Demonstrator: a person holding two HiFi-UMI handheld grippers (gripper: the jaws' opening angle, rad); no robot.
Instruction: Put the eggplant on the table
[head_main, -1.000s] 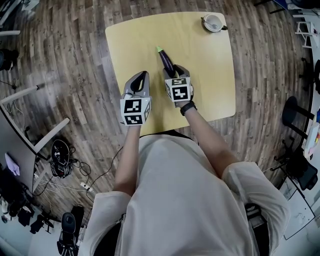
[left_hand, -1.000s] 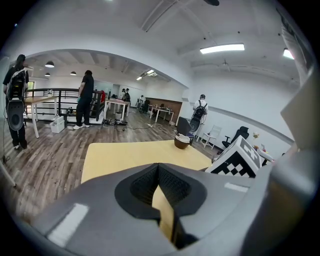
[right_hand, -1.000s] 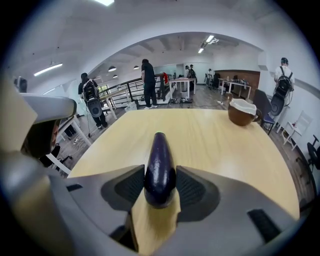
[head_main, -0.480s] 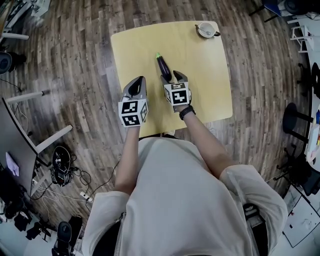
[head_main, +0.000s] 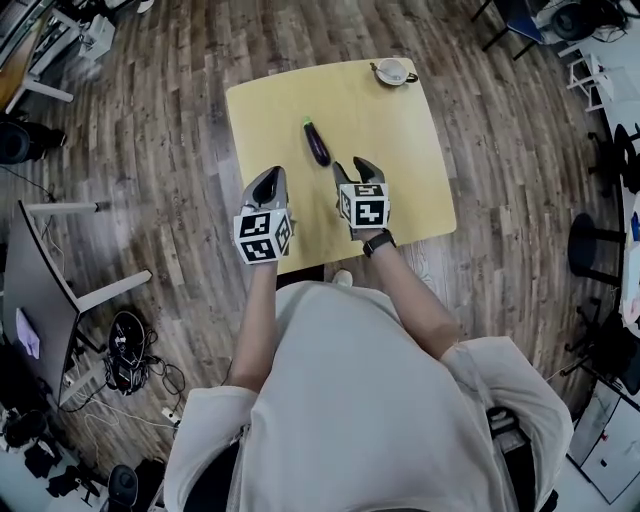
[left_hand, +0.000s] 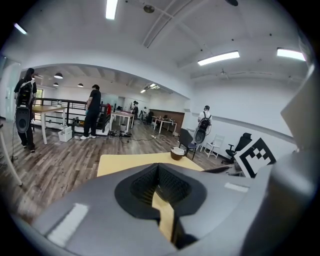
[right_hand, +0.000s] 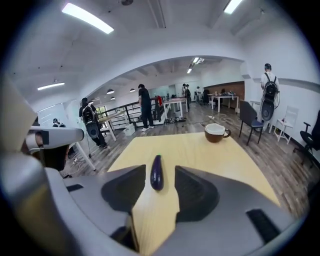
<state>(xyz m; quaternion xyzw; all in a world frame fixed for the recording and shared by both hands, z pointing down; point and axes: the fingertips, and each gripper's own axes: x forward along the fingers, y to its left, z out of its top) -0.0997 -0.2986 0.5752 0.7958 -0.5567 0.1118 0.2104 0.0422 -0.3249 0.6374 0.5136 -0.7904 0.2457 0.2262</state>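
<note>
A dark purple eggplant (head_main: 317, 143) with a green stem lies flat on the yellow table (head_main: 390, 130), apart from both grippers. My right gripper (head_main: 355, 166) hovers just behind its near end, jaws apart and closing with nothing between them. In the right gripper view the eggplant (right_hand: 157, 172) lies on the table (right_hand: 210, 155) ahead of the right gripper (right_hand: 160, 176). My left gripper (head_main: 270, 178) hangs above the table's left part, shut and empty. The left gripper (left_hand: 158, 172) shows only a thin slit between its pads in its own view.
A brown cup with a white inside (head_main: 392, 71) stands at the table's far edge, seen also as the cup (right_hand: 216, 132) and the cup (left_hand: 177, 153). Wooden floor surrounds the table. Chairs, desks and several people stand far off in the room.
The right gripper, which was around the eggplant's near end, has let go and drawn back and up. The left gripper also rose and pulled back. The eggplant stays on the table.
</note>
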